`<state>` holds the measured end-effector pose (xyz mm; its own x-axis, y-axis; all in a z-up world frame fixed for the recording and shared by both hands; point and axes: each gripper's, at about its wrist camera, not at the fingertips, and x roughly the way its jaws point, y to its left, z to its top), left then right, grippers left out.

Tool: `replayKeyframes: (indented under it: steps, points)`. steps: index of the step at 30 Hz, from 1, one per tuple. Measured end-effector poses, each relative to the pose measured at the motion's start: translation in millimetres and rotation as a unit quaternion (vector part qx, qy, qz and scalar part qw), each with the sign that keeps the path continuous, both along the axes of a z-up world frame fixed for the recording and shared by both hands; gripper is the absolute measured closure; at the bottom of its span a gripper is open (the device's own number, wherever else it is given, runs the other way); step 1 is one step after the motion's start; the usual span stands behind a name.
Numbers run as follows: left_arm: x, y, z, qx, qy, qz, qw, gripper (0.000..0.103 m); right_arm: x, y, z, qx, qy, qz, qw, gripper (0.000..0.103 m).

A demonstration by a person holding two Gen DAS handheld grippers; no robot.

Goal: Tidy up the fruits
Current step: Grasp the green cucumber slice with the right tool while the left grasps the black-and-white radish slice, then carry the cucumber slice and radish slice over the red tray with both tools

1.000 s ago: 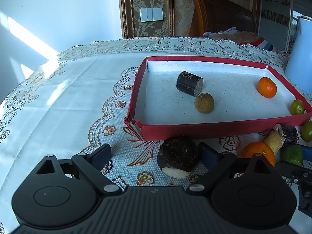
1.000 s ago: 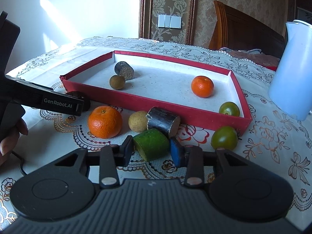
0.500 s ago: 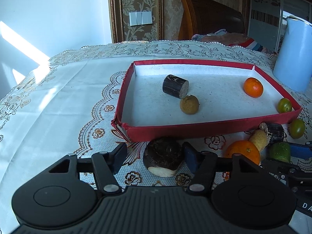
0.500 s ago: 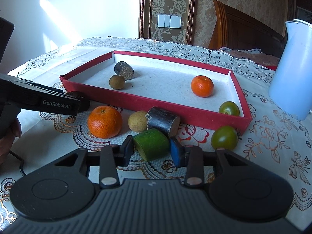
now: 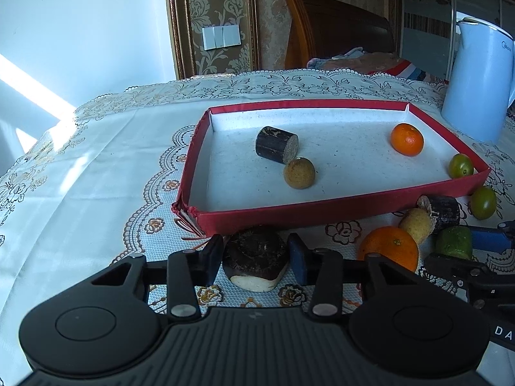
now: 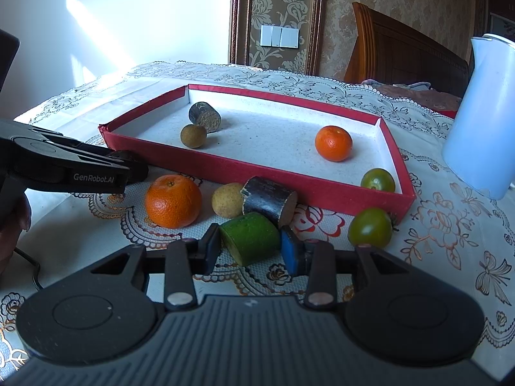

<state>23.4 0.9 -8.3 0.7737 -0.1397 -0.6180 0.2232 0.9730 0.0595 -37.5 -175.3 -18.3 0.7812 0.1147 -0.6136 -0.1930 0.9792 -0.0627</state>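
A dark round fruit with a pale cut base [image 5: 256,257] lies on the tablecloth just before the red tray [image 5: 322,212]. My left gripper [image 5: 255,259] is closing on it, and both pads touch its sides. My right gripper [image 6: 251,251] is shut on a green fruit chunk [image 6: 249,238] that rests on the cloth. Inside the tray are a dark cylinder [image 5: 276,144], a brown round fruit [image 5: 299,173], an orange [image 5: 406,139] and a green fruit [image 5: 461,165]. Outside it lie an orange [image 6: 173,201], a yellowish fruit [image 6: 227,199], a dark cylinder [image 6: 268,199] and a green fruit [image 6: 370,227].
A pale blue kettle [image 6: 479,112] stands on the table right of the tray. In the right wrist view the left gripper's body [image 6: 64,170] reaches in from the left, with a hand [image 6: 13,225] below it. A wooden headboard stands behind the table.
The left gripper's jaws have come together from wide apart onto the dark round fruit. The right gripper and its green chunk have stayed put.
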Motion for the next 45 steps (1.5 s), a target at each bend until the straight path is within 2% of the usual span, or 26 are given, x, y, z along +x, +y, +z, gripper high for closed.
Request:
replayKeyframes:
  steps: [6, 15, 17, 23, 27, 29, 32, 33, 34, 39, 42, 45]
  points:
    - [1.6, 3.7, 0.9, -0.006, 0.002, 0.002, 1.0, 0.062, 0.0, -1.2, 0.3, 0.004, -0.001, -0.004, 1.0, 0.066]
    - [8.0, 23.8, 4.1, -0.075, 0.03, 0.009, 0.9967, 0.062, 0.0, -2.0, -0.1, 0.007, -0.002, -0.009, 1.0, 0.066]
    - [7.9, 25.7, 4.2, -0.08, 0.032, 0.008, 0.9962, 0.062, 0.2, -2.1, -0.1, 0.007, -0.001, -0.009, 1.0, 0.066]
    - [3.0, 16.5, 4.2, -0.053, 0.024, 0.003, 0.9983, 0.061, 0.3, -1.7, 0.0, 0.007, 0.0, -0.008, 1.0, 0.066]
    - [2.2, 12.8, 3.1, -0.05, 0.027, -0.01, 0.9984, 0.043, 0.4, -0.5, -0.1, 0.004, 0.001, -0.007, 1.0, 0.066]
    - [0.8, 10.4, 2.7, -0.043, 0.024, -0.009, 0.9988, 0.043, 0.5, 0.0, -0.2, 0.002, 0.001, -0.007, 1.0, 0.065]
    - [0.3, 8.8, 1.8, -0.035, 0.02, -0.006, 0.9992, 0.046, -0.1, -0.1, -0.1, 0.003, -0.002, -0.008, 1.0, 0.066]
    - [0.5, 8.6, 1.7, -0.029, 0.016, 0.003, 0.9994, 0.057, -0.3, -0.3, 0.1, 0.003, -0.003, -0.008, 1.0, 0.066]
    - [0.8, 8.9, 1.8, -0.027, 0.013, 0.008, 0.9995, 0.062, -1.0, -0.8, 0.4, 0.003, -0.005, -0.01, 1.0, 0.066]
    - [2.1, 15.6, 4.3, -0.041, 0.011, 0.021, 0.9989, 0.063, -8.1, -2.7, 4.9, 0.005, -0.028, -0.014, 1.0, 0.066]
    - [0.9, 17.8, 6.7, -0.057, 0.01, 0.01, 0.9983, 0.063, -10.3, -3.4, 7.8, 0.006, -0.036, -0.015, 0.999, 0.066]
    - [-2.4, 16.4, 8.9, -0.053, 0.0, 0.009, 0.9985, 0.063, -9.9, -5.8, 9.1, 0.011, -0.038, -0.019, 0.999, 0.066]
